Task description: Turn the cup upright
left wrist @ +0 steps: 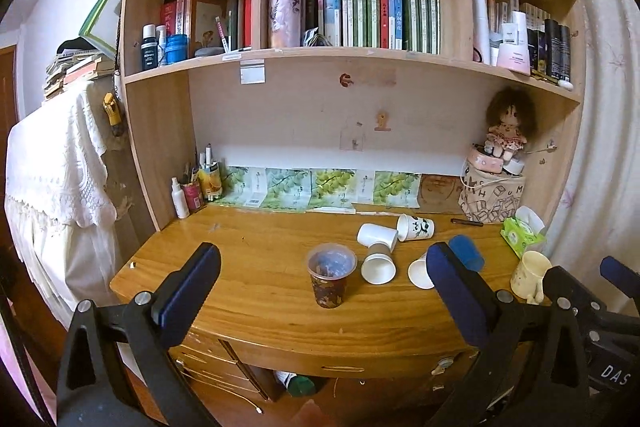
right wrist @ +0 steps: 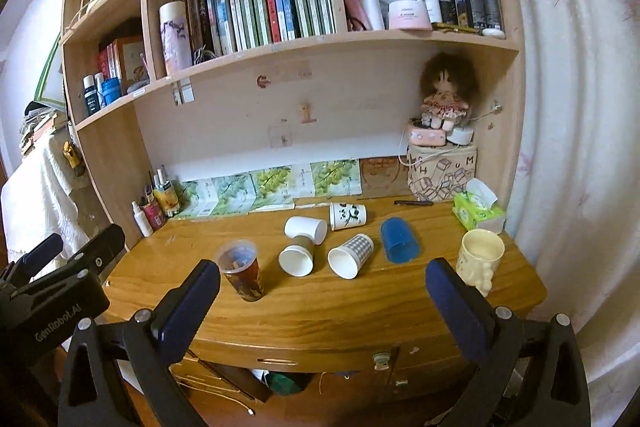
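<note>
checked cup (left wrist: 418, 269) half hidden by left hand-held gripper (left wrist: 320, 291)

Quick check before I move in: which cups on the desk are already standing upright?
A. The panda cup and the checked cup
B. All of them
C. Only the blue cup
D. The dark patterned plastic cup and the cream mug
D: the dark patterned plastic cup and the cream mug stand with mouths up; the blue cup, panda cup and checked cup lie on their sides.

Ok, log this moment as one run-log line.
left gripper: open, empty | right gripper: open, empty | upright: brown cup, cream mug | on side: blue cup, checked cup | desk
</note>
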A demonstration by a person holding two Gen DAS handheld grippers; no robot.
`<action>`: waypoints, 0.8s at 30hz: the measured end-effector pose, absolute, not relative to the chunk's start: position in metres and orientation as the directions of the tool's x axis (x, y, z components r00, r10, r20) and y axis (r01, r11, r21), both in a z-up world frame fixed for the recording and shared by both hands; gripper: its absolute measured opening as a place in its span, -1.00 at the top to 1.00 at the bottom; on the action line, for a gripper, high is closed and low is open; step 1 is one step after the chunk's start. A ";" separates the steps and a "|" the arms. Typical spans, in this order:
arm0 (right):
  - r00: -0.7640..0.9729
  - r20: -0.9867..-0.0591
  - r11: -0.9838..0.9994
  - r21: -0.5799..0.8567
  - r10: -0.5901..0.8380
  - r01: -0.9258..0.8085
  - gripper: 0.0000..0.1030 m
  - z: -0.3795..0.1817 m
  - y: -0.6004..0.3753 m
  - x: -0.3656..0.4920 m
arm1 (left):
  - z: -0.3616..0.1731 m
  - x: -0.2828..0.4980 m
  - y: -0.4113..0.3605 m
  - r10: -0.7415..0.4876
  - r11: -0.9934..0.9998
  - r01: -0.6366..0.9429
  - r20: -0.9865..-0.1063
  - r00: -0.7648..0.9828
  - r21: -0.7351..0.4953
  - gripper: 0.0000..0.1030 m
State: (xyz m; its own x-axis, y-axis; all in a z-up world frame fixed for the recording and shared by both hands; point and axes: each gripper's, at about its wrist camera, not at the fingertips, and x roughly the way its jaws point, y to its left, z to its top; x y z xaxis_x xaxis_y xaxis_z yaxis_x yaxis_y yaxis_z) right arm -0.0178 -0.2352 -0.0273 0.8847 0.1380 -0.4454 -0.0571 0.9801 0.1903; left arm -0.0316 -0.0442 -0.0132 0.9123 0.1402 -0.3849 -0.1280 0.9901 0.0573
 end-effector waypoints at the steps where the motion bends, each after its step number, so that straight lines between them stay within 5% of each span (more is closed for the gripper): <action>1: 0.887 -0.440 0.980 0.190 0.141 -0.062 -1.00 -0.027 -0.236 -0.018 | -0.013 -0.032 -0.046 0.143 0.990 -0.130 -0.379 0.914 0.060 -0.99; 24: 0.864 -0.463 0.973 0.197 0.197 -0.117 -1.00 -0.033 -0.241 -0.005 | -0.011 -0.025 -0.051 0.158 0.987 -0.141 -0.375 0.914 0.074 -0.99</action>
